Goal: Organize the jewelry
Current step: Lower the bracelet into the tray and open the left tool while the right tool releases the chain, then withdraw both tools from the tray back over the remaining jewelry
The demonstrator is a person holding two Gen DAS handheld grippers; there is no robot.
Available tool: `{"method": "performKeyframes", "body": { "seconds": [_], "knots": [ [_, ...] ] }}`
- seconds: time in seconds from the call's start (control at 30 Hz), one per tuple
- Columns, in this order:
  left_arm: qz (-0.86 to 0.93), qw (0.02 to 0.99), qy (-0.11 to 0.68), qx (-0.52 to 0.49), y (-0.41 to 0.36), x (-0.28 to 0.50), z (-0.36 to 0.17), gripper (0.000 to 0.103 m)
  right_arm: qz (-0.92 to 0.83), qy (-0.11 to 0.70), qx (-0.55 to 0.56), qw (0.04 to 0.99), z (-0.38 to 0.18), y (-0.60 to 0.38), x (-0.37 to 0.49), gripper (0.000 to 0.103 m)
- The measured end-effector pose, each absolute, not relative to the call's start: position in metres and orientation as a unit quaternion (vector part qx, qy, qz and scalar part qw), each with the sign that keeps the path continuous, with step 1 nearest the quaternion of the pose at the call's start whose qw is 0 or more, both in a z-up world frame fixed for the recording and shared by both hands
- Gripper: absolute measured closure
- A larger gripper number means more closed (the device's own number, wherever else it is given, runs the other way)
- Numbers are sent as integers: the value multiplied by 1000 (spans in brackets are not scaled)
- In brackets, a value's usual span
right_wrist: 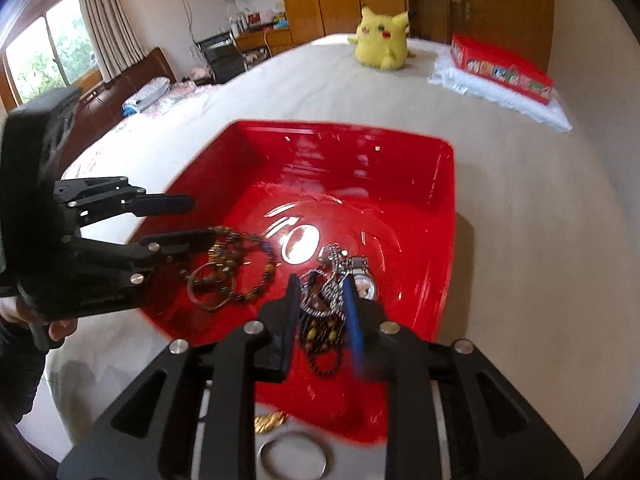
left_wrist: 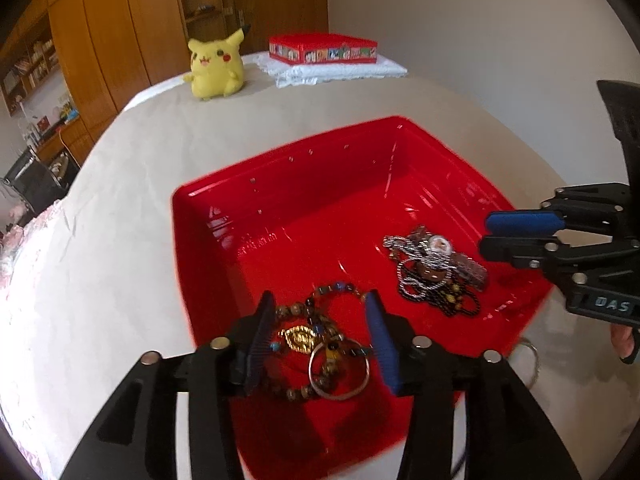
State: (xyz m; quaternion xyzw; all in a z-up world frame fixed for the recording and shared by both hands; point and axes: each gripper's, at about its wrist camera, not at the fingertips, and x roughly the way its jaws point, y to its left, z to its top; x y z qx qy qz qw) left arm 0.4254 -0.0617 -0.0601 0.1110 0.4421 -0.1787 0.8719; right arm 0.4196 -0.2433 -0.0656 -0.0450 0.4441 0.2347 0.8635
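A red plastic tray [left_wrist: 280,200] [right_wrist: 360,160] sits on the cloth-covered table. Near its front left corner lie beaded bracelets [left_wrist: 304,312] [right_wrist: 248,264], a gold filigree piece [left_wrist: 298,338] and a silver bangle [left_wrist: 340,376]. My left gripper [left_wrist: 319,296] [right_wrist: 202,219] hangs open over them, and its pads do not press on them. A tangle of chains [left_wrist: 424,280] [right_wrist: 324,300] with a small watch [left_wrist: 440,245] [right_wrist: 366,286] lies at the tray's right. My right gripper [right_wrist: 320,280] [left_wrist: 486,236] is over that tangle with its jaws a little apart, gripping nothing.
A silver ring [right_wrist: 292,460] [left_wrist: 528,350] and a gold piece [right_wrist: 272,420] lie on the table just outside the tray's near edge. A yellow plush toy [left_wrist: 216,66] and a red box [left_wrist: 322,50] on folded white cloth stand at the far side.
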Motion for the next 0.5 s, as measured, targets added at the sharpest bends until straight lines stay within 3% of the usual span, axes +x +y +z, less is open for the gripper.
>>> {"method": "performKeyframes", "body": {
  "seconds": [0.2, 0.3, 0.5],
  "knots": [
    [-199, 880, 418, 111, -56, 370, -38, 42, 238, 406, -27, 882, -35, -261, 355, 63],
    [-219, 877, 413, 111, -60, 339, -40, 36, 236, 402, -33, 884, -36, -264, 326, 61],
    [-258, 851, 442, 113, -88, 301, -81, 36, 216, 432, -20, 875, -74, -272, 290, 60]
  ]
}}
